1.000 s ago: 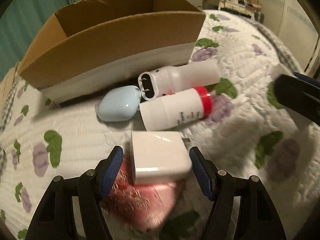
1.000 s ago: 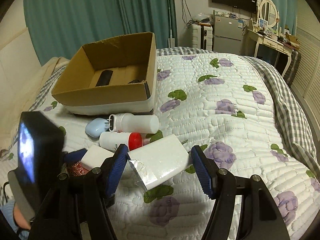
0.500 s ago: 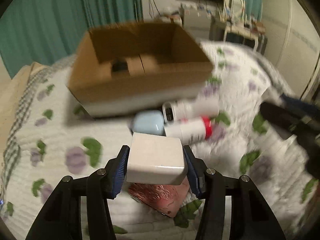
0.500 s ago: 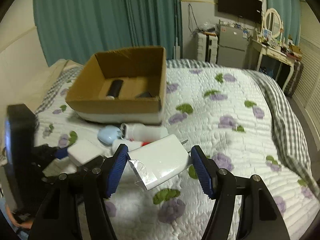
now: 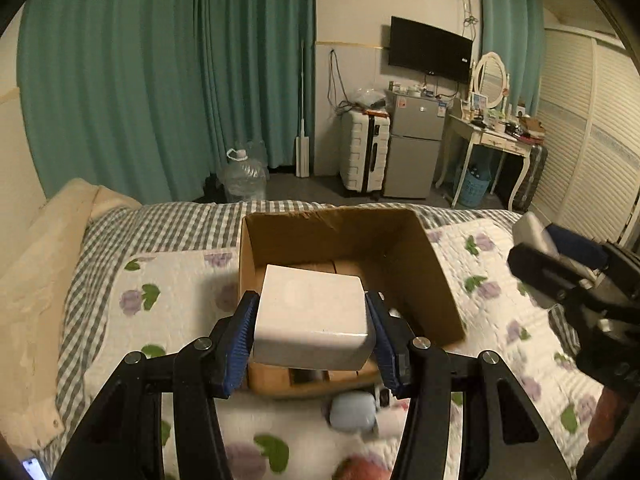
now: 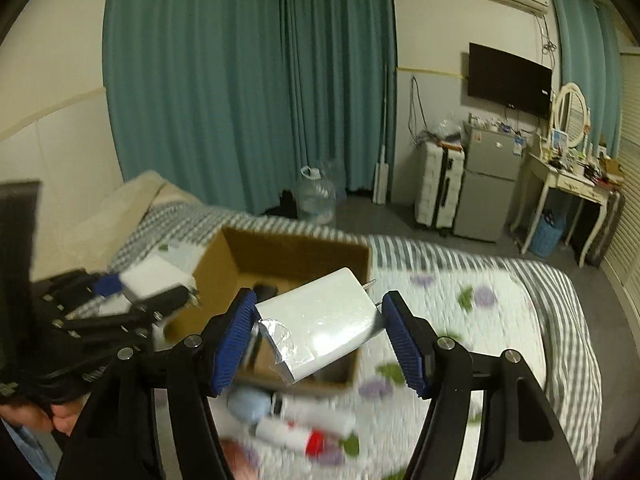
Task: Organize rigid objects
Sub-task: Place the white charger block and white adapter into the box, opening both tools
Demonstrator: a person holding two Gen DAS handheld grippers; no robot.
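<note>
My left gripper [image 5: 312,328] is shut on a white square charger block [image 5: 312,316] and holds it in the air over the near wall of an open cardboard box [image 5: 344,236] on the bed. My right gripper [image 6: 320,328] is shut on a larger white power adapter [image 6: 324,320] with metal prongs and a silver sticker, also raised above the box [image 6: 280,252]. A dark object [image 6: 266,290] lies inside the box. The left gripper shows at the left of the right wrist view [image 6: 120,300].
On the flowered quilt in front of the box lie a pale blue oval case [image 5: 354,410], a white bottle with a red band [image 6: 304,436] and a pink item [image 5: 360,470]. A cream pillow [image 5: 44,260] lies at the left. Furniture stands beyond the bed.
Both grippers have lifted their white adapters off the quilt and risen up over the cardboard box. The bottles and blue case now lie below them.
</note>
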